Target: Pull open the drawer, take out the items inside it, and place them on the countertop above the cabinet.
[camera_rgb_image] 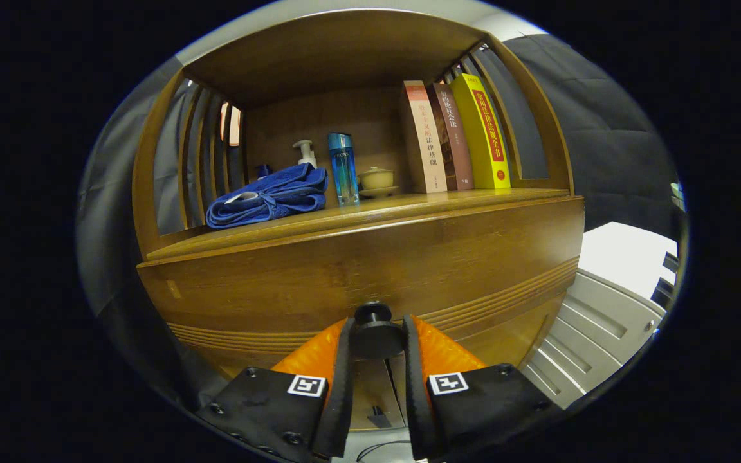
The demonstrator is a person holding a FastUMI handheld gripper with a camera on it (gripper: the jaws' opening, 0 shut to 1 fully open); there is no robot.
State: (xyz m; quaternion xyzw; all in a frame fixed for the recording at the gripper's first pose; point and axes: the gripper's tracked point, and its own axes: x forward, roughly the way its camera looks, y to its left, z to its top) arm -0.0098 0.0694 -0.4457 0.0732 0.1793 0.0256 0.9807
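The wooden drawer front (370, 270) of the cabinet fills the space just ahead of me, and it looks closed. Its round dark knob (375, 334) sits between my fingers, and my gripper (375, 339) is shut on it, both fingers pressing its sides. Above the drawer runs the wooden countertop (409, 204). What is inside the drawer is hidden.
On the countertop lie a folded blue towel (271, 196), a white pump bottle (306, 153), a tall blue bottle (343, 168), a small lidded cup on a saucer (377, 181) and three upright books (454, 138). Slatted wooden sides enclose the shelf. A grey panelled unit (602, 328) stands to the right.
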